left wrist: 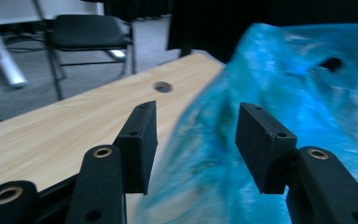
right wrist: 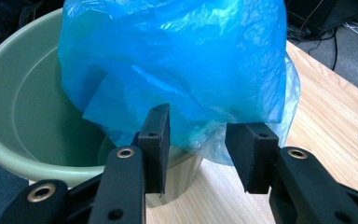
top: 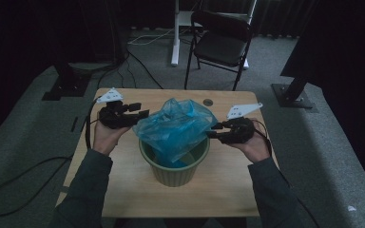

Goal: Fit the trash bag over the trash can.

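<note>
On the near half of the wooden table (top: 123, 190), between our two sleeved forearms, we see a pale green plastic bin (top: 175, 173) standing upright. A blue plastic bag (top: 176, 126) sits partly inside it, its bulk billowing up above the rim and leaning toward the far side.

At our right, the right gripper (top: 214, 133) is held in the right hand (top: 255, 145) just beside the bin's rim, pointing in at the bag. In the right gripper view its jaws stand apart, with the lower edge of the blue bag (right wrist: 177, 70) hanging between and just beyond them; the pads do not visibly press the film, so we read them as open. The green bin (right wrist: 23, 116) shows behind and left of the jaws there, the bag draped over its rim.

At our left, the left gripper (top: 142, 114) sits in the left hand (top: 105, 135), a little farther across the table, its tips at the bag's left edge. In the left gripper view the jaws are spread wide, and the blurred blue bag (left wrist: 279, 93) lies between and past them, not clamped.

Beyond the bag, a round cable hole (top: 208, 102) marks the table's far edge. Farther off on the grey carpet stand a black folding chair (top: 221, 40) and a white desk leg (top: 175, 33).
</note>
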{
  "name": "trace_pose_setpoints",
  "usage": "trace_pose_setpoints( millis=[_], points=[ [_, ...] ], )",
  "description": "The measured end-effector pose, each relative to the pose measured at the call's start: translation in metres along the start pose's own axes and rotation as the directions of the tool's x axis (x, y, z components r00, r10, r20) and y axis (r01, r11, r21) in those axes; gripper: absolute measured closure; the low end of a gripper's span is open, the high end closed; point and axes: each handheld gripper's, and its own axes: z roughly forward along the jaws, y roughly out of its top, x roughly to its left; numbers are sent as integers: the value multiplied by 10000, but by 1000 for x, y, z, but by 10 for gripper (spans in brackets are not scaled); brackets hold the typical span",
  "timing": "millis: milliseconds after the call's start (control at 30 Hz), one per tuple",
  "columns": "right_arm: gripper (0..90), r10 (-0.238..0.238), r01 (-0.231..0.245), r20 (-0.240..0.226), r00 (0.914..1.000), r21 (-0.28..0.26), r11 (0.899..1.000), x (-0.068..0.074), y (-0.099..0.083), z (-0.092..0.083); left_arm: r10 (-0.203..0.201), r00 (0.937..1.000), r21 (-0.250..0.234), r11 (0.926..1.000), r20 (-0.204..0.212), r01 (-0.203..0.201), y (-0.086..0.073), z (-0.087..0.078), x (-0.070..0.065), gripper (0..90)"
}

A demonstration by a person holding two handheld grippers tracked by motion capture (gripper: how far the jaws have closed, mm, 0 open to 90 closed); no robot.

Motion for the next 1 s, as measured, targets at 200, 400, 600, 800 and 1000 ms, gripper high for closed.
trace_pose_setpoints(
  millis=[200, 400, 600, 800, 1000],
  points=[
    [595, -92, 92, -11, 10000, -87, 9999, 1, 2, -1, 92, 9993, 601, 9981, 349, -113, -4, 9, -4, 489],
    [590, -54, 53, -78, 10000, -226, 9997, 0, 2, -3, 219, 9995, 1058, 9941, 238, -243, -7, 15, -7, 622],
    [579, 29, -35, -127, 9999, -412, 9991, -2, 2, -6, 478, 9988, 960, 9942, 90, -484, -7, 12, -11, 802],
    [683, 42, -66, -312, 9995, -777, 9970, -2, 7, -4, 704, 9974, 707, 9949, 148, -713, -6, 8, -17, 893],
    [899, -361, 347, -182, 9992, -719, 9968, 3, 6, -6, 801, 9966, 405, 9959, 181, -808, -9, 0, -21, 896]
  ],
)
